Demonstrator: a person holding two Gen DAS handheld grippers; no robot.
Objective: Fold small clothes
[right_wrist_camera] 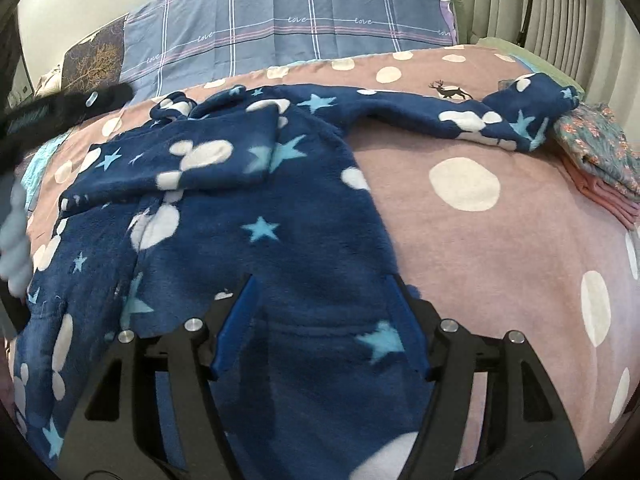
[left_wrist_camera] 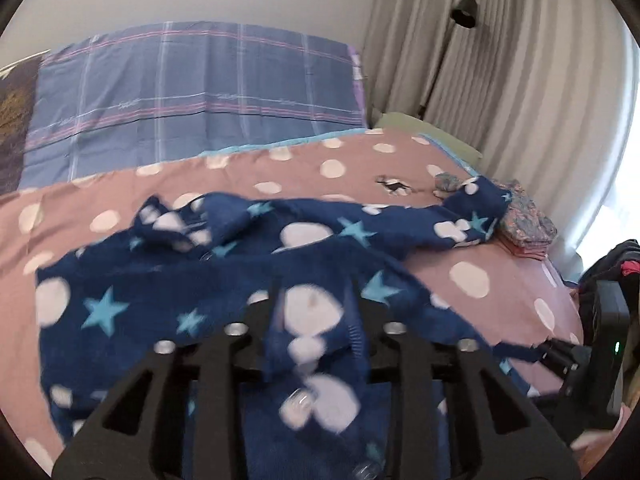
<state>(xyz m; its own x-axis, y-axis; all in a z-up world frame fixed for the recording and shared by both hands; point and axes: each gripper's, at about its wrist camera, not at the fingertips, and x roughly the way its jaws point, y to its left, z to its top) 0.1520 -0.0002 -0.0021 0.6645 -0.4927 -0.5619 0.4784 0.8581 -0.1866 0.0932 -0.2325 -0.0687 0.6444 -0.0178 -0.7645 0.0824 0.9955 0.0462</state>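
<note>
My right claw (right_wrist_camera: 322,320) stands wide, its blue pads apart over the lower part of the robe (right_wrist_camera: 256,216); fleece lies between them, but the pads don't press it, so it is released.

From the left camera, my left claw (left_wrist_camera: 316,300) has a bunched fold of the same robe (left_wrist_camera: 200,280) rising between its fingers. The frame is blurred there, so I think the pads are not clamped on the fabric, but I can't be certain.

The robe, navy with white blobs and pale blue stars, lies spread on the pink dotted bedspread (right_wrist_camera: 500,256). One sleeve is folded across its chest on the left; the other stretches away to the right, its cuff touching a small stack of folded clothes (right_wrist_camera: 600,160) near the bed's right edge.

In the right view, the left claw shows as a dark blurred shape at the left edge, above the bedspread.

Beyond the bedspread, a blue plaid pillow (right_wrist_camera: 304,16) stands against the wall, and a grey curtain (left_wrist_camera: 500,80) hangs at the right.
</note>
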